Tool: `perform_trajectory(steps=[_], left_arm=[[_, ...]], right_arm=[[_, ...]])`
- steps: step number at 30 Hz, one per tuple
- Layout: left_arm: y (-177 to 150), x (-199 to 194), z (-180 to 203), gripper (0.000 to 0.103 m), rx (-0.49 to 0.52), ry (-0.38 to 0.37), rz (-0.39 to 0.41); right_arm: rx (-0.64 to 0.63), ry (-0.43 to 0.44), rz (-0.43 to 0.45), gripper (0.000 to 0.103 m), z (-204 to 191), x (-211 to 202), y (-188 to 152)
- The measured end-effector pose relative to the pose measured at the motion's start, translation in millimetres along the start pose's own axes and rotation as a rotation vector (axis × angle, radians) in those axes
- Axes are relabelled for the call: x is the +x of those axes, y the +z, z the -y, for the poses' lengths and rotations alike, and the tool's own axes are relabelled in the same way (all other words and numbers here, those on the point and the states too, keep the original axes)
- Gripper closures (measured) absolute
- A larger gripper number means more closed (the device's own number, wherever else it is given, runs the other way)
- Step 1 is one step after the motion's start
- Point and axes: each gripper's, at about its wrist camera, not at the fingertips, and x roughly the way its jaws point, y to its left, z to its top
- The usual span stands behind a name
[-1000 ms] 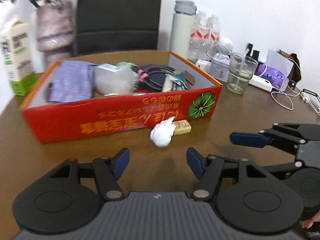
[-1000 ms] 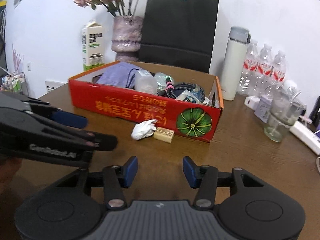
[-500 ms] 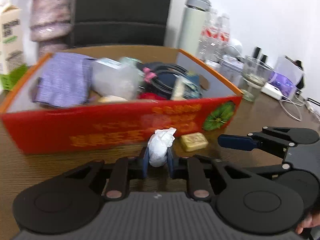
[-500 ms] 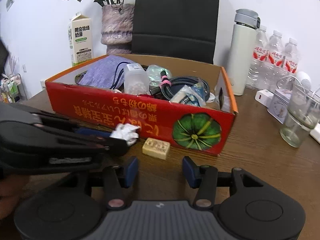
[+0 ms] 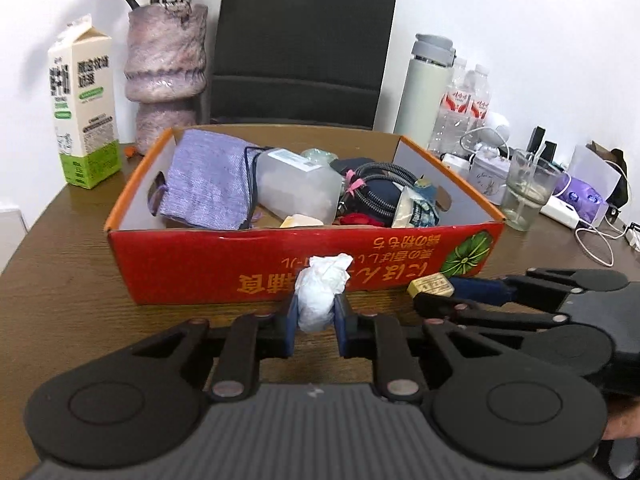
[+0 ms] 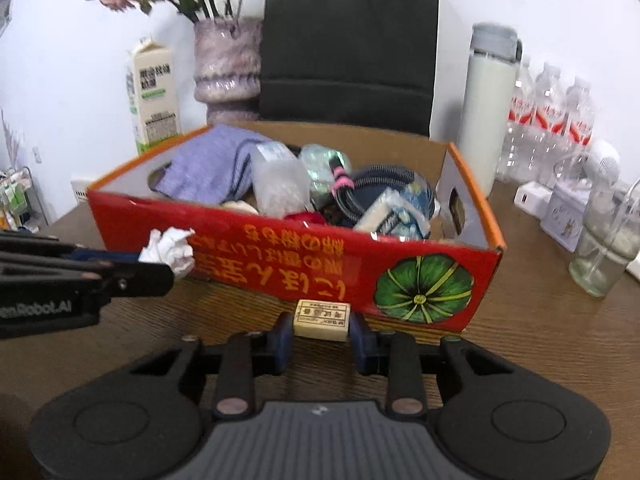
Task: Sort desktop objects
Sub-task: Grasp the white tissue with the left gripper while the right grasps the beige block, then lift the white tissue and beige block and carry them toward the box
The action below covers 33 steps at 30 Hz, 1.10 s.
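Observation:
My left gripper [image 5: 316,316] is shut on a crumpled white tissue [image 5: 322,292] and holds it in front of the red cardboard box [image 5: 200,264]. The tissue also shows in the right wrist view [image 6: 170,250], raised above the table. My right gripper [image 6: 322,334] is shut on a small tan eraser [image 6: 321,319] just before the box's front wall [image 6: 280,264]; the eraser also shows in the left wrist view [image 5: 430,285]. The box holds a purple cloth [image 5: 204,184], a clear plastic container [image 5: 296,184], coiled cables [image 5: 376,188] and other items.
A milk carton [image 5: 84,100] and a purple vase [image 5: 166,72] stand behind the box at left, a black chair [image 5: 304,44] behind it. A white thermos [image 5: 426,88], water bottles [image 5: 460,108], a glass [image 5: 524,192], chargers and cables crowd the right side.
My left gripper closed on the tissue and lifted it off the table. My right gripper moved forward to the eraser and closed on it.

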Motion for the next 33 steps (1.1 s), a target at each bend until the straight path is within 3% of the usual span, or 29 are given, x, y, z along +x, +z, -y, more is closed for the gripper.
perform_trajectory(steps=[6, 15, 23, 33], left_arm=[[-15.8, -37.1, 8.2, 0.084, -0.008, 0.022, 0.019], [-59.0, -106.2, 31.9, 0.084, 0.012, 0.019, 0.037], [-107.7, -167.1, 49.0, 0.083, 0.003, 0.013, 0.055], [-165.3, -241.3, 47.9, 0.083, -0.026, 0.079, 0.104]], right_arm=[[-0.018, 0.011, 0.056, 0.074, -11.7, -45.2, -4.9], [-0.094, 0.058, 0.034, 0.074, -33.2, -124.8, -57.2], [-0.070, 0.060, 0.084, 0.074, -31.1, -205.9, -100.4], [-0.051, 0.056, 0.108, 0.074, -34.1, -265.1, -138.1]])
